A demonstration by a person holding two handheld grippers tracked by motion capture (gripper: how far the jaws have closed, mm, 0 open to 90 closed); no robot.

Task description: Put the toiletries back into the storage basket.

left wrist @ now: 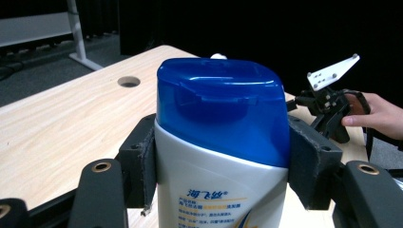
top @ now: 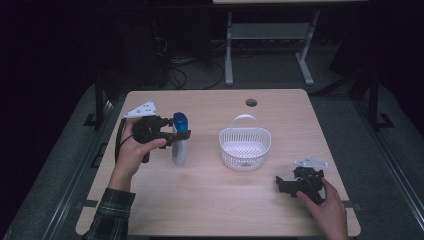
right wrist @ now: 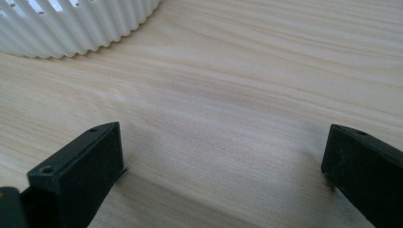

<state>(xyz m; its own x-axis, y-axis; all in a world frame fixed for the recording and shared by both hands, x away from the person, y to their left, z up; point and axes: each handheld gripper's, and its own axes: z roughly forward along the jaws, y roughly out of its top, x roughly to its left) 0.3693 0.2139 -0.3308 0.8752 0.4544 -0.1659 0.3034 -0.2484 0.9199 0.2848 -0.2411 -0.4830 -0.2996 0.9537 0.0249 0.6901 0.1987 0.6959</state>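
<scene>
Nearest the person, at the table's right front, the right hand [top: 327,207] lies low on the pale wooden table [top: 210,200], wrist dropped, fingers wrapped around the right gripper [top: 281,184], which points left toward the middle. Its jaws stand wide apart with bare wood between them, and the ribbed wall of the white perforated plastic basket [right wrist: 71,28] lies just ahead.

On the left, a forearm in a dark plaid sleeve [top: 112,212] reaches forward and the left hand [top: 132,150] is raised, holding the left gripper [top: 181,134] level and pointing right. Its padded jaws pinch a white shampoo bottle with a blue flip cap [left wrist: 223,142] just under the cap; the bottle stands upright, left of the basket and apart from it.

Farther back, near the table's far edge, is a round cable hole [top: 251,102].
</scene>
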